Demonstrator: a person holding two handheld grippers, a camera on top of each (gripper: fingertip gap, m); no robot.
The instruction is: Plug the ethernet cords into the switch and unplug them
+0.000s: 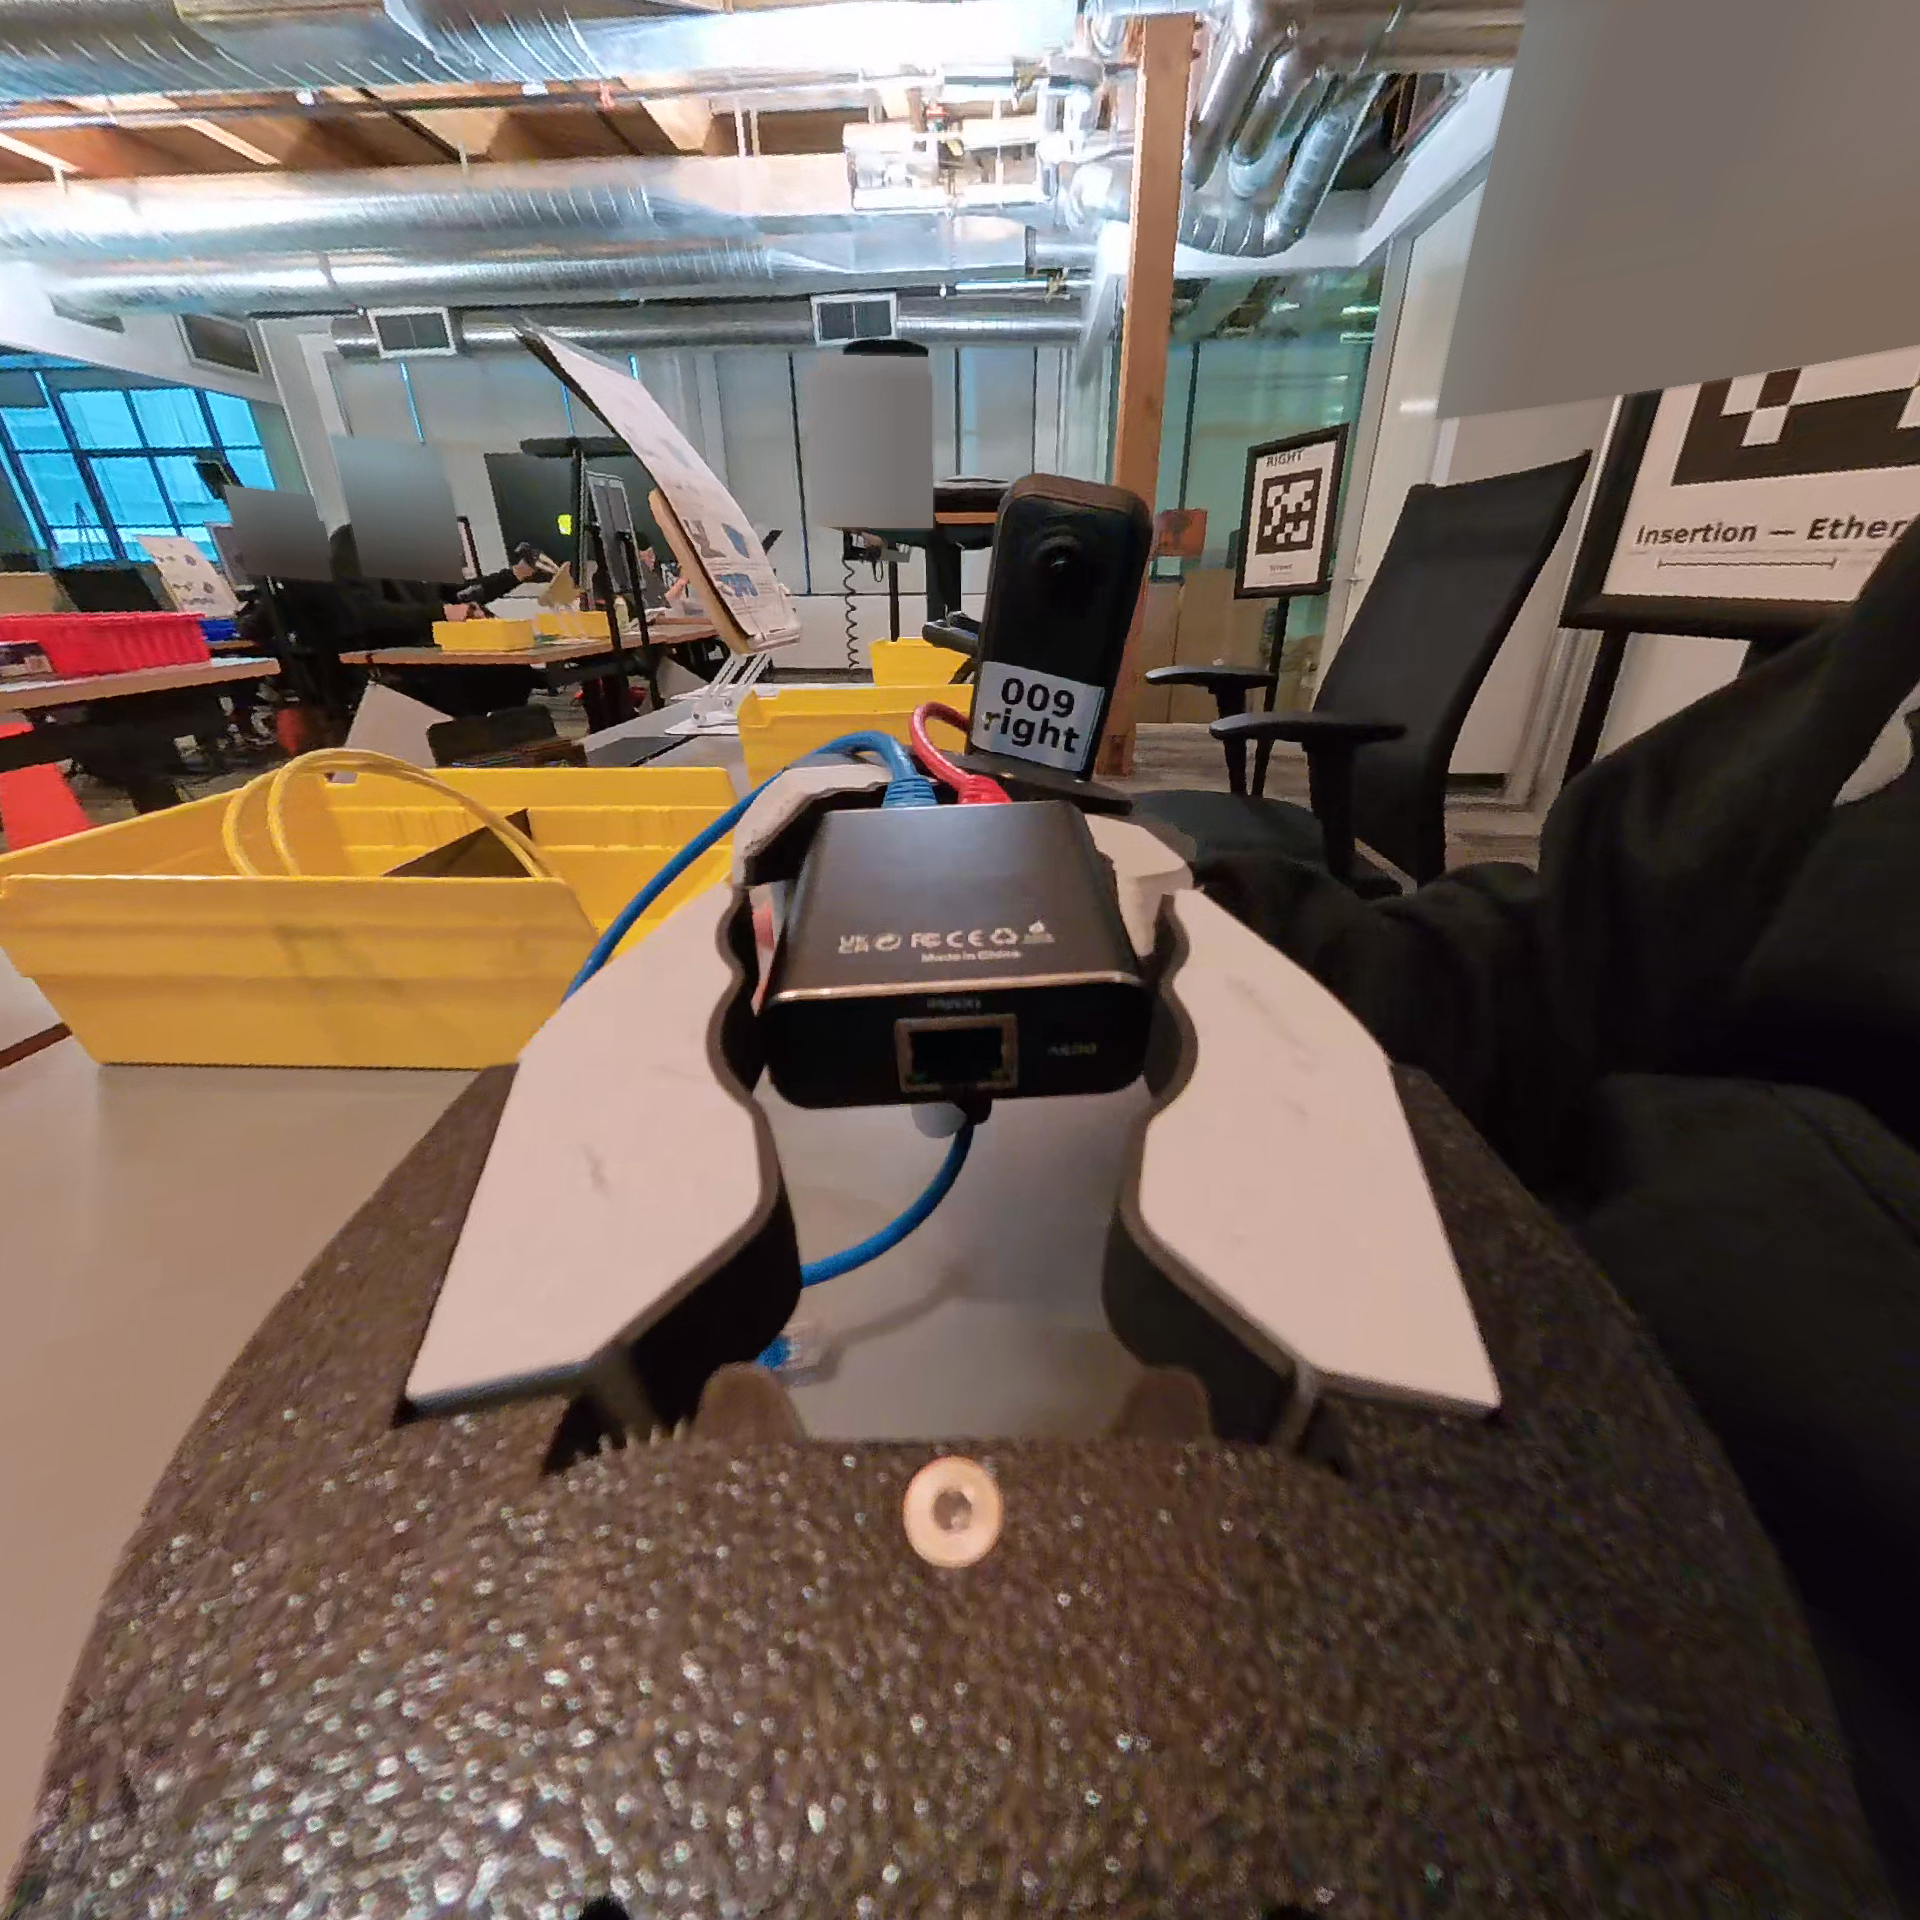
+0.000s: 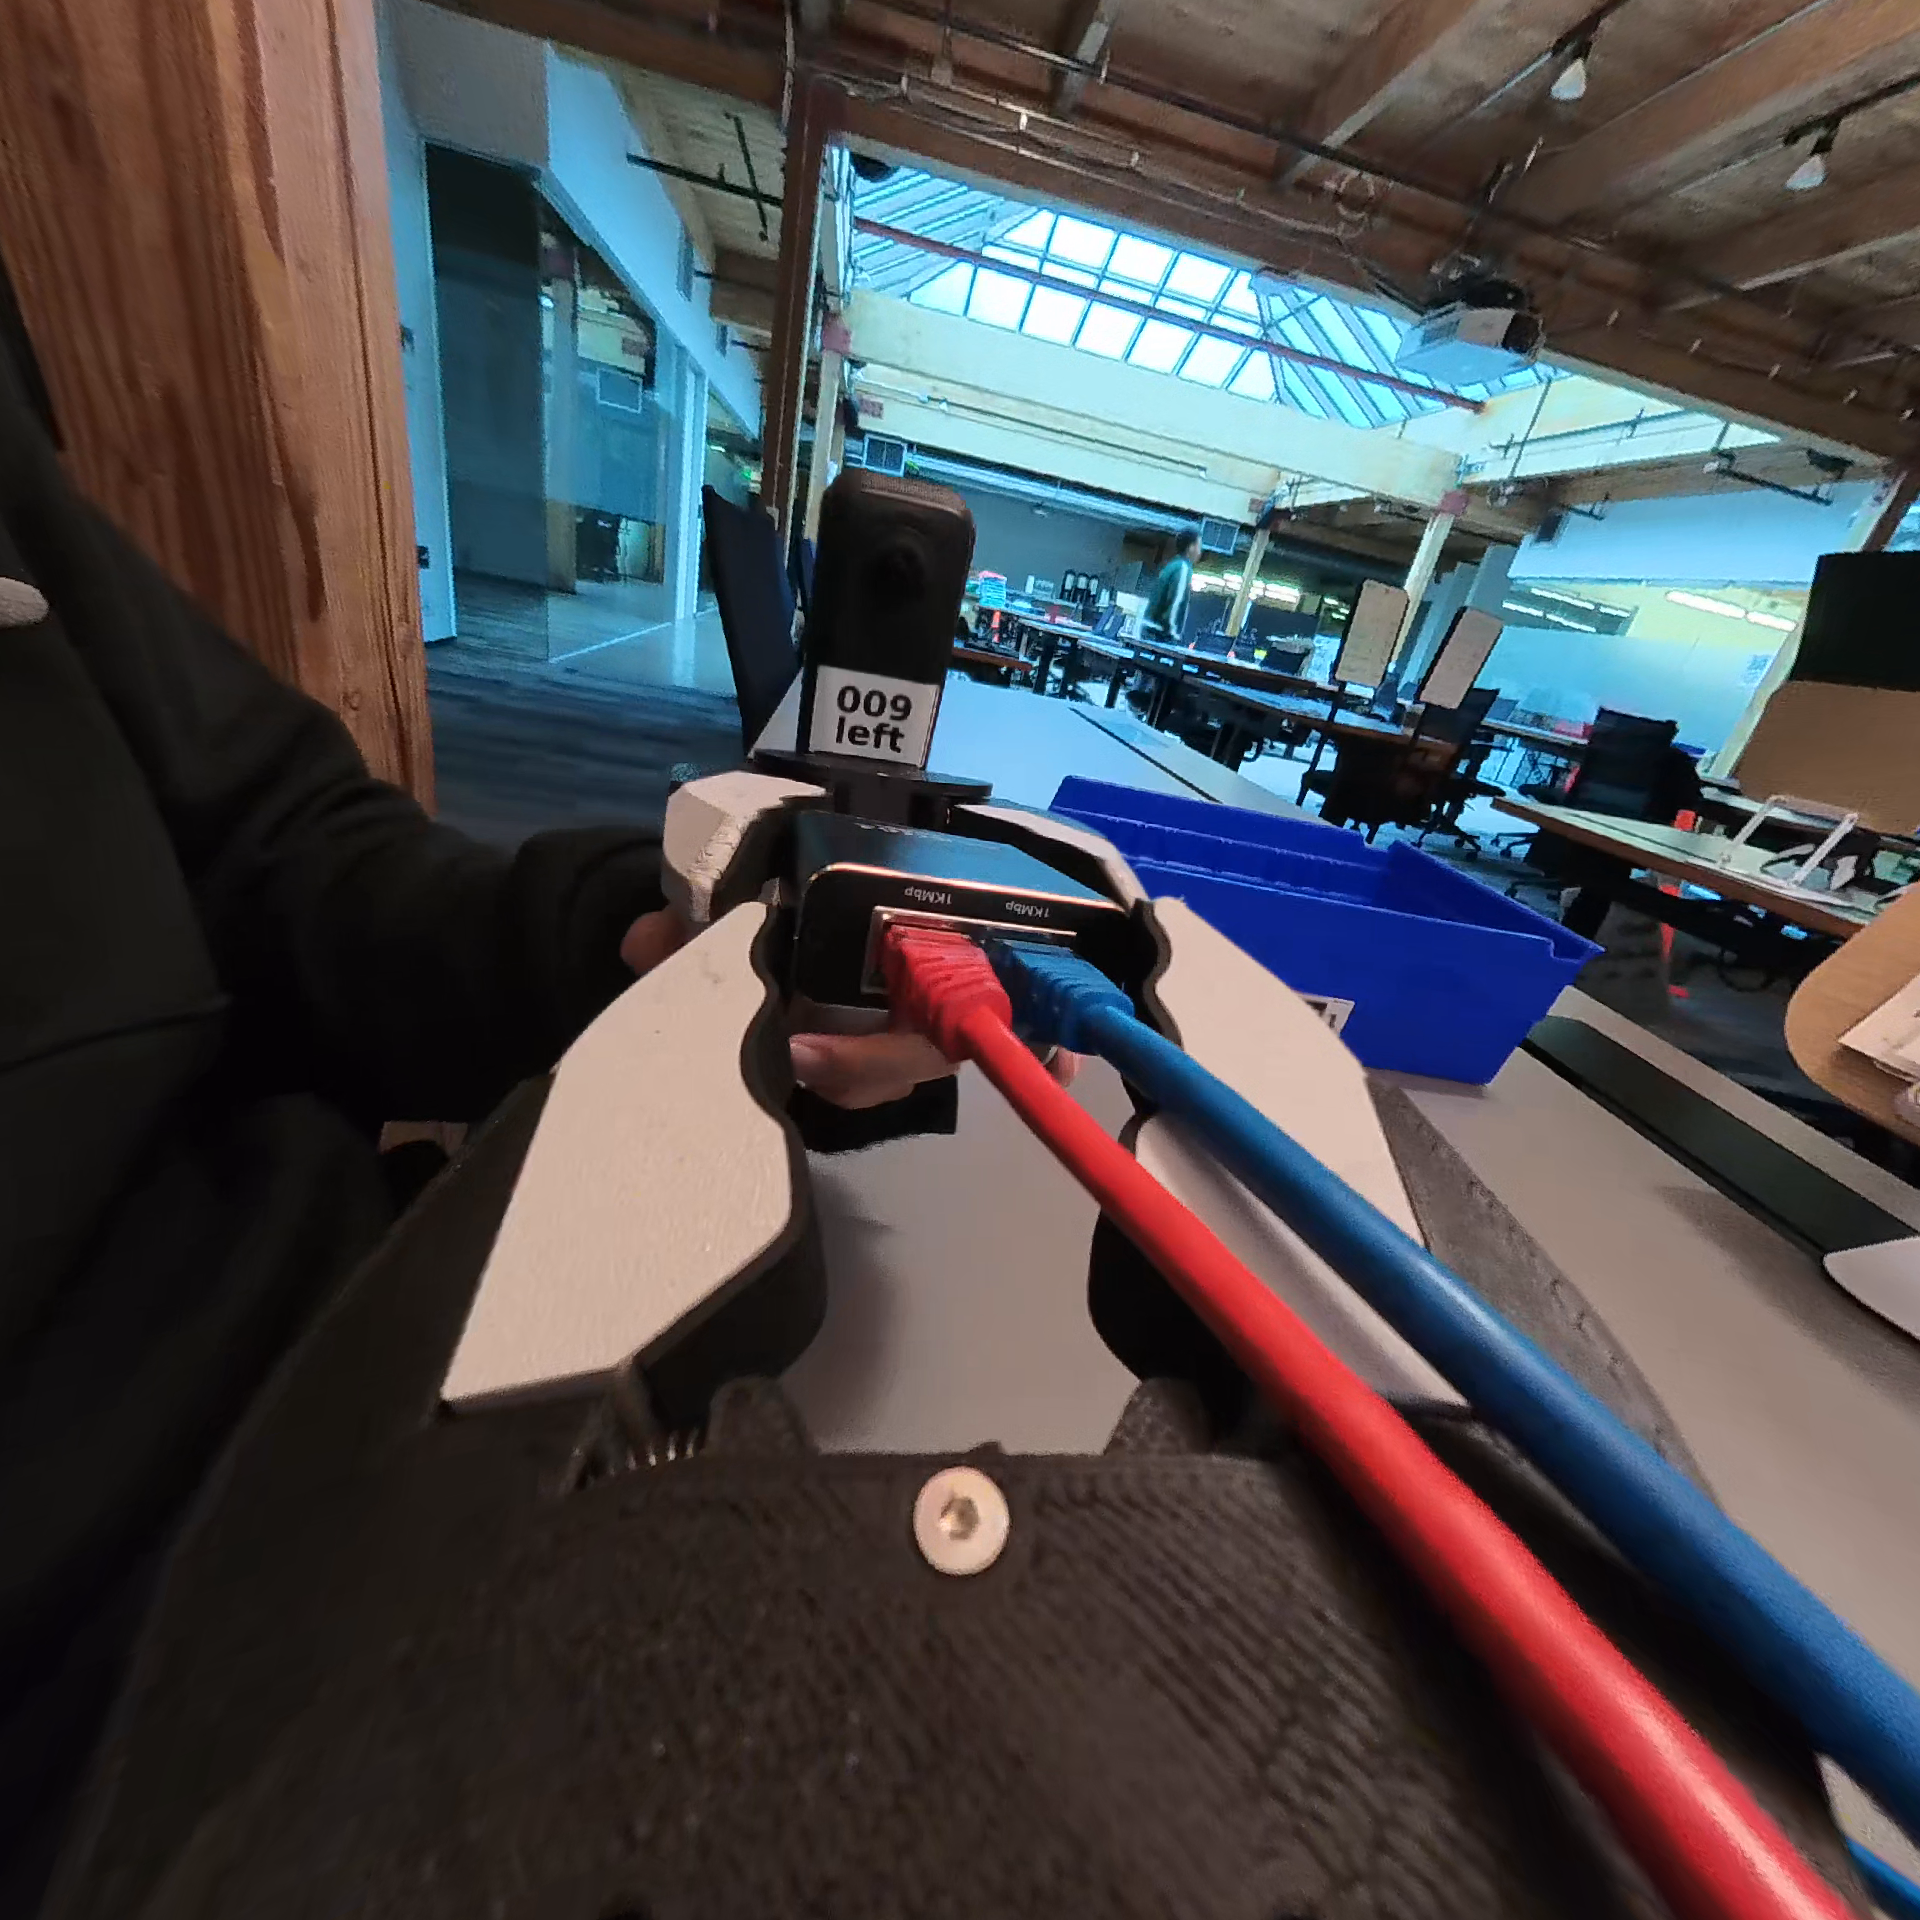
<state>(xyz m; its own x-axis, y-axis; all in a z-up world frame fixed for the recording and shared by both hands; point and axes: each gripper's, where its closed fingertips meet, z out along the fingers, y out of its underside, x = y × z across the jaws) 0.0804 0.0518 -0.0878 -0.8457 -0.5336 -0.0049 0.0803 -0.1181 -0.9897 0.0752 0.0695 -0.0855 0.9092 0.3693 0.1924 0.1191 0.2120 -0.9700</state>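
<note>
Level, the switch [image 1: 951, 940] sits clamped in both tools, cords' ports facing right tool [image 2: 961, 977].

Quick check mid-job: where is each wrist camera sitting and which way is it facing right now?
Left wrist view: on the left gripper, looking along its fingers at the switch they hold, empty port facing it; a dark sleeve at right.
Right wrist view: on the right gripper, facing the opposite end, red cord and blue cord plugged in; sleeve at left.
Shared: switch, both cords, each other's gripper; the cameras face each other.
</note>
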